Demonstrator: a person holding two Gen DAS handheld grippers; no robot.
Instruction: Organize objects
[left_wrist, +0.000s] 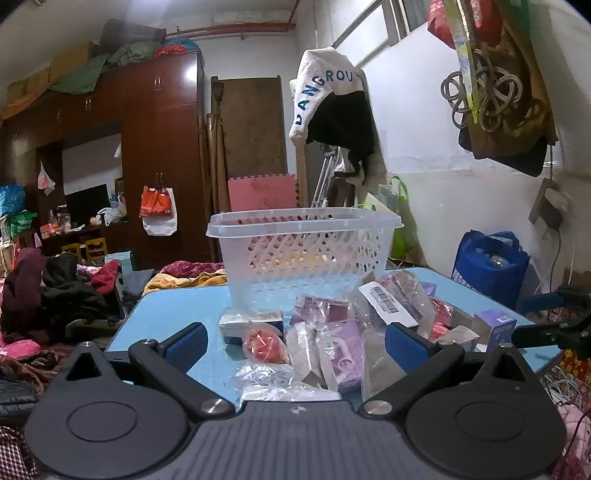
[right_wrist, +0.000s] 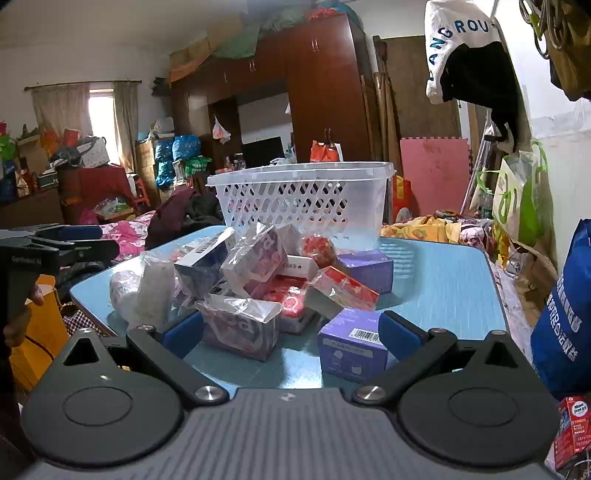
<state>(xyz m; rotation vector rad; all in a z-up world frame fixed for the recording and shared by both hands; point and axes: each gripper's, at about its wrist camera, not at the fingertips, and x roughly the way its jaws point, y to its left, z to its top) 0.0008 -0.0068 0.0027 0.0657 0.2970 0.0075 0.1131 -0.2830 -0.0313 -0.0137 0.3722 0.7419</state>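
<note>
Left wrist view: left gripper (left_wrist: 293, 341) wide open, nothing btwn jaws, hovering at near edge of blue table (left_wrist: 166, 314). Pile of bagged packets (left_wrist: 332, 332) just ahead, 1 white basket (left_wrist: 303, 251) behind it. Plastic wrap prob slippery, crinkly, contents light; pinch across box body, not loose film.

Right wrist view: right gripper (right_wrist: 290, 332) also wide, empty. 2 loose purple boxes, nearest one (right_wrist: 352, 349) stiff w/ flat sides, easy grab. Rest of pile too jumbled to count.

A: We see the right gripper (right_wrist: 291, 332) w/ jaws wide, nothing between the pads, low over the blue table (right_wrist: 454, 280).

B: And we've got a pile of wrapped boxes (right_wrist: 258, 280) in front of a clear basket (right_wrist: 303, 199); left gripper (right_wrist: 55, 240) at the left edge.
</note>
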